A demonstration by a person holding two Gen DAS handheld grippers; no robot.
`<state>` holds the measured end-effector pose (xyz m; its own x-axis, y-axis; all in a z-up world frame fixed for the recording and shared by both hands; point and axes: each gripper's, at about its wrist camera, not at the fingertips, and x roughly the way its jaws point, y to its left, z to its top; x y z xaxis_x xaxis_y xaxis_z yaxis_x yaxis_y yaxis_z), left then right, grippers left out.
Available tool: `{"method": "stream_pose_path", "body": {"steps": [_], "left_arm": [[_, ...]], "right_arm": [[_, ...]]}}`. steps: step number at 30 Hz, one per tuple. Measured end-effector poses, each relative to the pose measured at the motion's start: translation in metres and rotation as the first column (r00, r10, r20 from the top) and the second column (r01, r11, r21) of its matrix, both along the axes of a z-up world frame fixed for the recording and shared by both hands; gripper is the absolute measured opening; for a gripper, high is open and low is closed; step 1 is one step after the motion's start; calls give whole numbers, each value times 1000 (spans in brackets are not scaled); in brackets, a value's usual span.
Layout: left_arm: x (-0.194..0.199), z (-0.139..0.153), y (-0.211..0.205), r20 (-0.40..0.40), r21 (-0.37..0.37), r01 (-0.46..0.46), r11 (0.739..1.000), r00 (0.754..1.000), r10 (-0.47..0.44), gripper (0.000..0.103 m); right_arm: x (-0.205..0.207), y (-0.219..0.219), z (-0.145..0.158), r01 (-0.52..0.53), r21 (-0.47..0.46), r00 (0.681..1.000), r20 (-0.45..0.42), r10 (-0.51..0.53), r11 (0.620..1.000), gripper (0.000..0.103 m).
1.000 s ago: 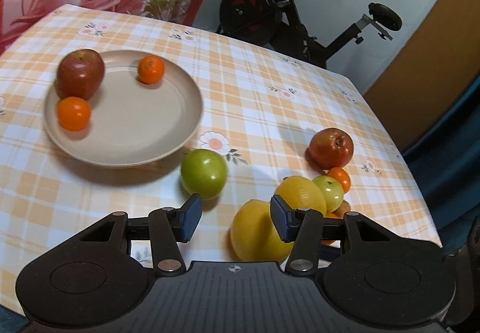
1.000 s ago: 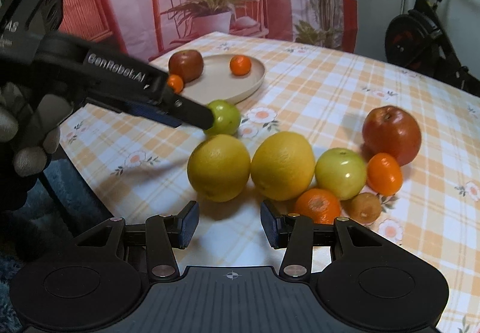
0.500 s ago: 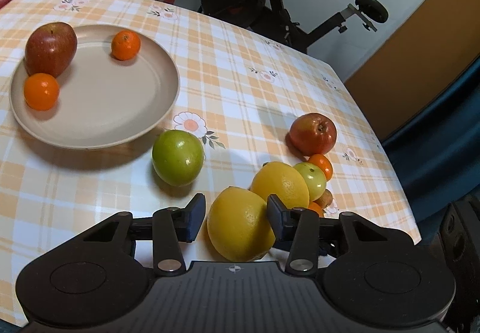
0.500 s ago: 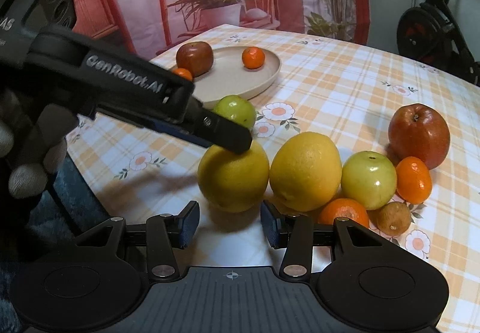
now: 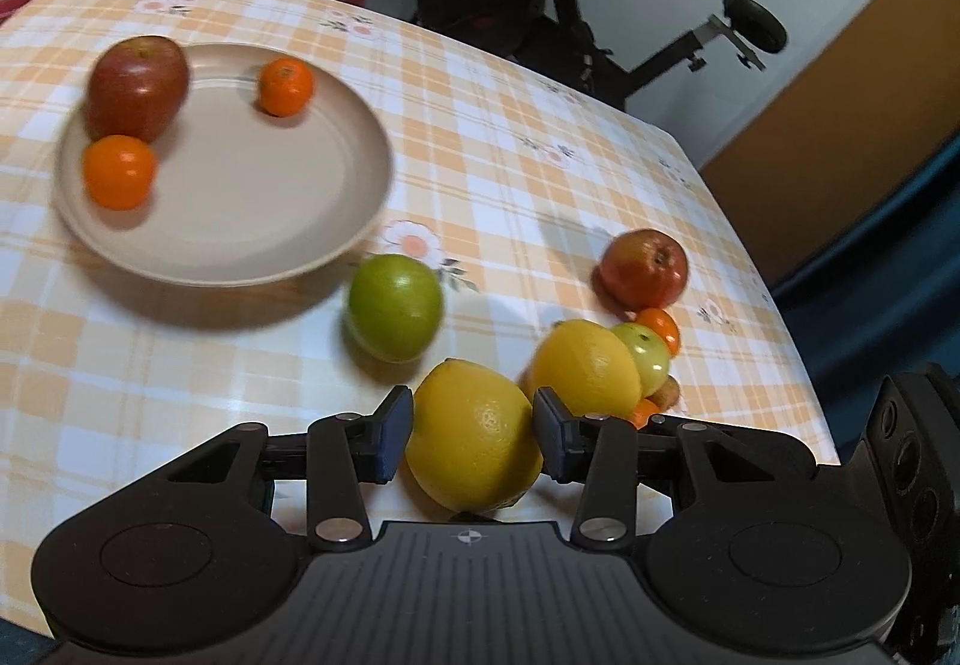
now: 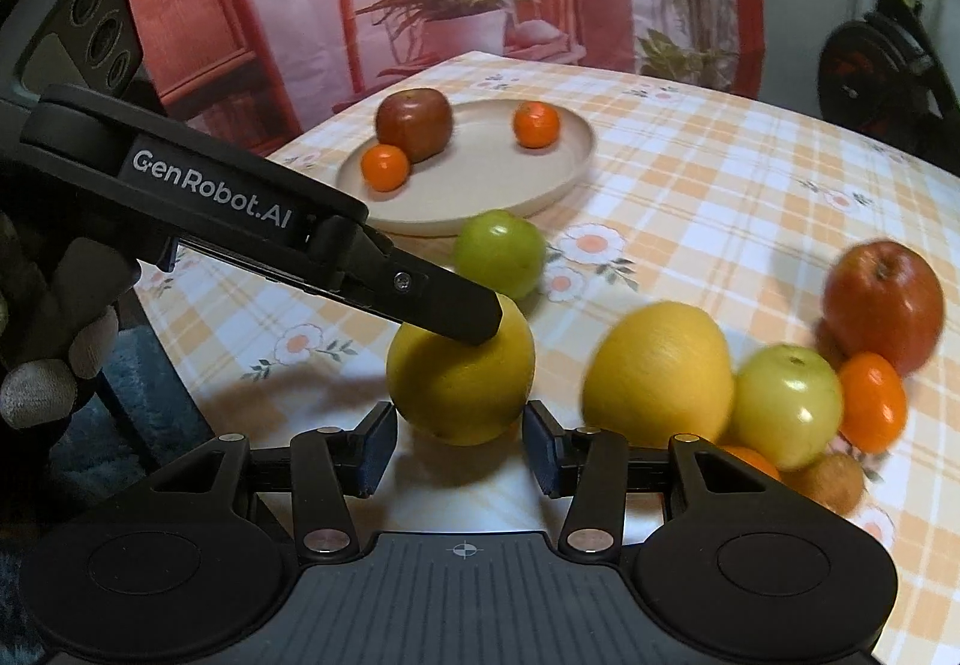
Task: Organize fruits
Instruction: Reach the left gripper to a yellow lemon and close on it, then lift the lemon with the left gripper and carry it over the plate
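Observation:
My left gripper is shut on a yellow citrus fruit, a pad against each side. The right wrist view shows its fingers reaching over that same fruit. My right gripper stands open just short of this fruit, holding nothing. A second yellow fruit sits to the right. A green apple lies beside the beige plate. The plate holds a red apple and two mandarins.
At the right lie a red apple, a yellow-green apple, a mandarin and a brown kiwi. The table edge runs close behind them. A gloved hand holds the left gripper. An exercise bike stands beyond the table.
The left jaws have closed in on the near yellow fruit, which now sits apart from the second one. The right gripper has slid left to face that fruit, its opening unchanged.

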<state>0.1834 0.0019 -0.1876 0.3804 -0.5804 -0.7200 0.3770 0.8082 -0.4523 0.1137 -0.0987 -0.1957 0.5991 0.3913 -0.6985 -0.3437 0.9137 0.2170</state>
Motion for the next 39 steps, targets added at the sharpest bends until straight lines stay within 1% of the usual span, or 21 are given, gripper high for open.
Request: {"method": "stream_pose_path", "body": {"steps": [4,9,16,26,39], "left_arm": [[2,0,17,-4,0,-51,999,999,51,47],[7,-2,32,-23,-24,-94,995,995,93,47],[6,-2,32,-11,-22,-86,996,996,86,47],[5,-3,30,-5,-20,-86,996,996,85,47],[3,-3,31,-3,-19,-94,995,996,94,47]], "right_arm": [[9,14,-1,-45,-4,999,12,45,999,43],[16,24,-1,-78,-3,997,27,78,997,43],[17,23,0,-70,12,997,25,70,997,43],[18,25,-1,-61,3,998,31,61,998,45],[22,35,0,-56,-35,997,42,58,998,50]]}}
